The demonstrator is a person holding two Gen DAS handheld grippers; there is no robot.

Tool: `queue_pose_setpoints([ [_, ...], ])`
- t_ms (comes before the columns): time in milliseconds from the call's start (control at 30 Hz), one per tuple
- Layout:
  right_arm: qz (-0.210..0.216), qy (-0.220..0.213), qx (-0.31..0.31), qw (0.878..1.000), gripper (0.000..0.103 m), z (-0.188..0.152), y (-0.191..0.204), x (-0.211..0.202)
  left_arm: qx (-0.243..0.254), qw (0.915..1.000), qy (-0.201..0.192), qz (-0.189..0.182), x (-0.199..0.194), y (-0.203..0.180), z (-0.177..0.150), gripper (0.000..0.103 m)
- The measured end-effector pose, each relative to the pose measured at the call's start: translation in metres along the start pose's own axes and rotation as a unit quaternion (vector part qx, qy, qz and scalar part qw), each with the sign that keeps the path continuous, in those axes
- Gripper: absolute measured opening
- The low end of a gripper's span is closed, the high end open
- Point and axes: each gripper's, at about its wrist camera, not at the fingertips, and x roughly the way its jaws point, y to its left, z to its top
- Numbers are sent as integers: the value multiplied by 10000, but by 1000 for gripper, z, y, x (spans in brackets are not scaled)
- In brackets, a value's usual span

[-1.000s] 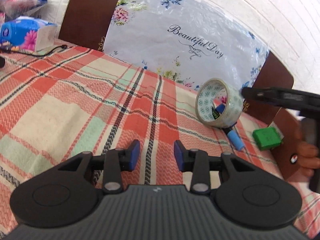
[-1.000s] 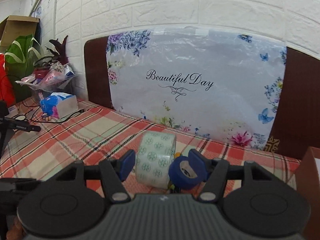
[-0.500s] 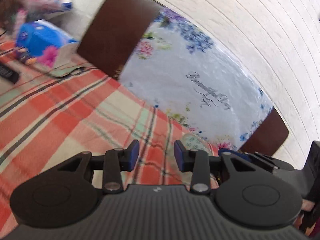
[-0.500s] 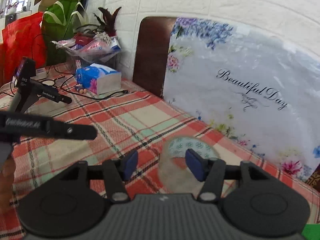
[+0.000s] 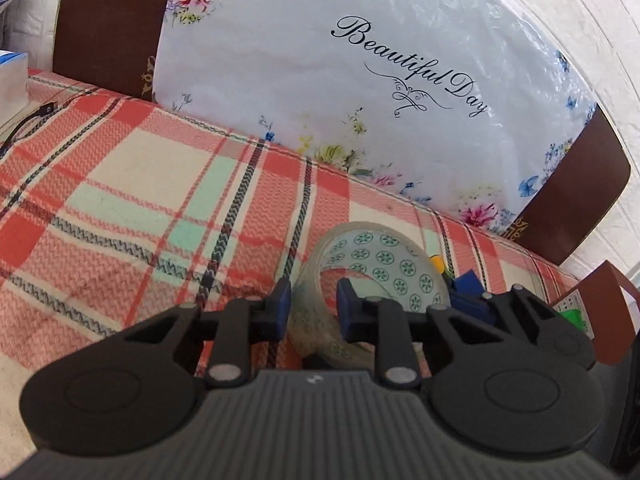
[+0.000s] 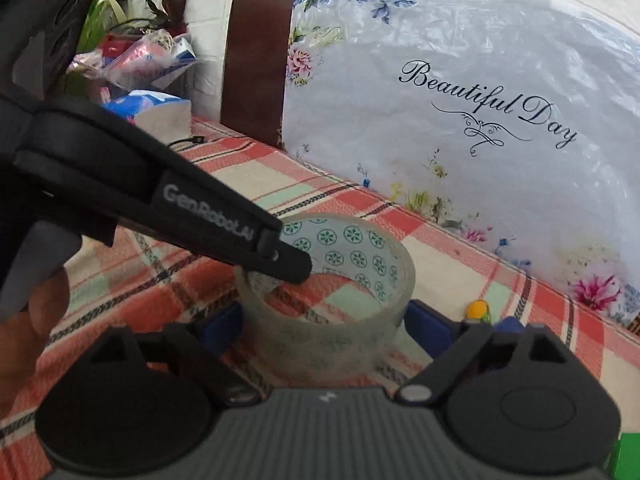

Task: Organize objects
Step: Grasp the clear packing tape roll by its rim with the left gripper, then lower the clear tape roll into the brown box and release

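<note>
1. Tape roll (image 6: 326, 300) sat between both grippers, over the plaid cloth (image 5: 120, 184) on the counter; whether it touched the cloth could not be told.
2. Right gripper (image 6: 324, 330): jaws spread wide, one blue pad at each outer side of the roll, right at the wall. Contact looked likely but was unclear, so whether it pinched the roll could not be told.
3. Left gripper (image 5: 311, 306): jaws straddled the near wall of the tape roll (image 5: 372, 272), one pad outside the ring, the other inside the hole. A small gap seemed to remain on the outer side, so it was not clearly pinching.
4. In the right wrist view the left gripper (image 6: 288, 260) came in from the left, its tip dipping into the roll's opening.
5. The roll was clear tape with a core printed in green round motifs.
6. Just right of the roll: a small yellow bit (image 6: 476, 308) and some blue item (image 5: 466, 282), partly hidden.
7. Green block (image 5: 572, 316) farther right, near a brown box (image 5: 608, 312).
8. Behind: a floral "Beautiful Day" sheet (image 5: 360, 92) over a dark brown board (image 5: 108, 20), against a white brick wall (image 5: 600, 32).
9. Tissue box (image 6: 160, 110) and a black cable (image 5: 28, 120) far left.
</note>
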Motion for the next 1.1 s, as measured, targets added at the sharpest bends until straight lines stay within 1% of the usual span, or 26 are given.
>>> queue_pose_setpoints([
  [33,-48,-35,-67,10000,90,-1,3,-3,16,10000,50,17,-4,-1,-2,25],
  [133,104,116,-1,9999,90,-4,2,-22,202,9996,181,47,-23,-16,-18,26],
  [233,67,284,-178,9994,90,-18,7,-59,440,9983,382,-46,-45,-33,-55,27],
  [333,43,378,-242,9990,90,-47,-3,-108,667,9961,498,-282,-70,-56,-97,29],
  [367,4,368,-220,9991,90,-59,0,-125,737,9951,546,-359,-77,-67,-108,29],
  [400,-64,343,-214,9992,90,-71,3,-142,833,9937,611,-437,-82,-79,-116,29],
  [500,-489,215,-90,9985,90,-103,4,-190,1105,9879,812,-722,-87,-121,-125,28],
  [533,-691,101,27,9976,90,-110,0,-206,1192,9861,795,-840,-89,-136,-124,28],
  [600,-1107,-223,155,9935,90,-116,-13,-233,1404,9820,625,-1100,-97,-169,-117,28],
  [667,-1558,-612,257,9856,90,-116,-32,-261,1681,9758,385,-1347,-104,-209,-104,28],
  [733,-1977,-952,373,9749,90,-115,-57,-285,1911,9688,212,-1561,-104,-250,-91,28],
  [833,-2482,-1261,547,9589,90,-116,-105,-311,2261,9576,30,-1786,-88,-314,-77,28],
  [933,-2818,-1326,771,9471,90,-123,-159,-325,2571,9482,2,-1865,-58,-374,-70,29],
  [1000,-2878,-1259,980,9443,90,-131,-196,-328,2692,9446,72,-1876,-34,-406,-71,29],
  [1100,-2845,-1015,1182,9459,91,-143,-242,-321,2741,9438,268,-1829,1,-438,-76,29],
])
